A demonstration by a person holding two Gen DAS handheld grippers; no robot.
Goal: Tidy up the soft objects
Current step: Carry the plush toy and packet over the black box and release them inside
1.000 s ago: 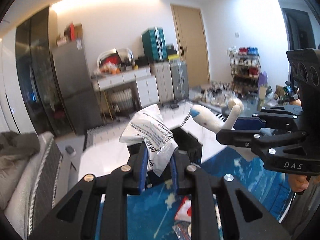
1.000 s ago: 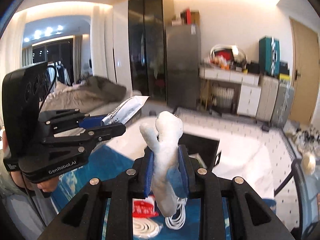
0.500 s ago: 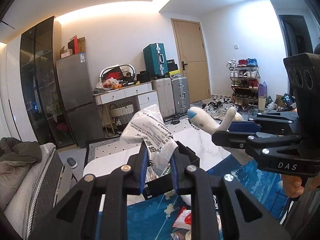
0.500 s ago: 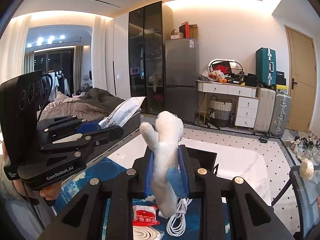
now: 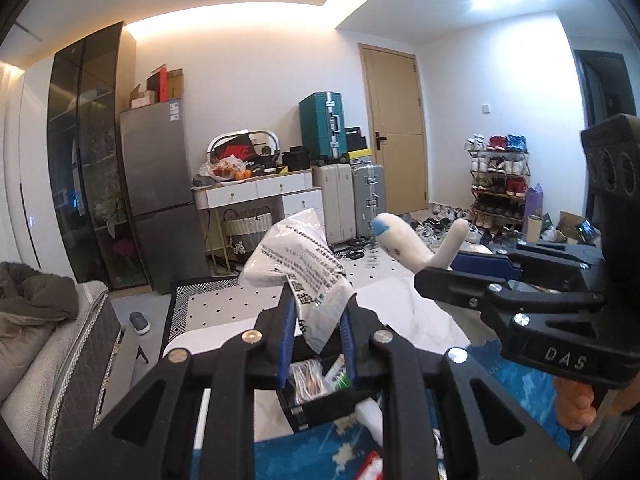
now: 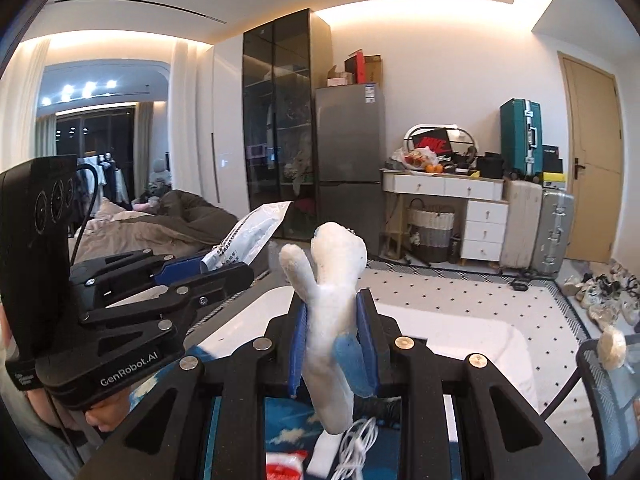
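My left gripper (image 5: 316, 316) is shut on a white plastic packet with black print (image 5: 296, 264) and holds it up in the air. It also shows in the right wrist view (image 6: 244, 236), held by the left gripper (image 6: 224, 270). My right gripper (image 6: 334, 320) is shut on a white plush toy with blue patches (image 6: 334, 280), also held high. In the left wrist view the plush toy (image 5: 404, 240) sticks out of the right gripper (image 5: 440, 268) at the right. A black box (image 5: 320, 392) with packets inside sits below the left gripper.
A blue patterned cloth (image 5: 516, 376) covers the near surface, with a white cable (image 6: 356, 440) and a red-and-white packet (image 6: 286, 464) on it. A white marble table (image 6: 460, 336) lies beyond. A bed (image 5: 36, 340) is at the left; fridge (image 5: 160, 188), drawers and suitcases stand behind.
Both grippers have lifted and tilted up, still holding the packet and the plush toy. More of the room shows, and the black box now lies lower in the left wrist view.
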